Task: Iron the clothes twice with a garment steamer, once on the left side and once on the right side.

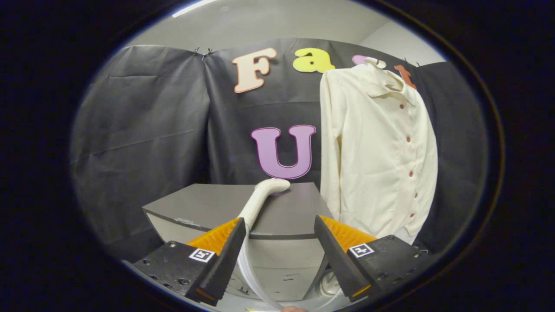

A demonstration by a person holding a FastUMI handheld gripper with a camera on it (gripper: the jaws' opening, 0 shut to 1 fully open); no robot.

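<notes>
A cream button-up shirt (381, 147) hangs on a hanger against the booth wall, beyond my right finger and to the right of the cabinet. The white garment steamer (262, 197) rests on the grey cabinet top (286, 210), its head pointing toward the wall and its handle running back down beside my left finger. A white hose (247, 271) curves down from it between my fingers. My gripper (279, 255) is open, the fingers wide apart in front of the cabinet, with nothing pressed between them.
The cabinet's pale front (282, 264) stands just ahead of my fingers. Black cloth (143, 130) covers the booth's back and left side. A white base unit (331, 284) sits low by my right finger.
</notes>
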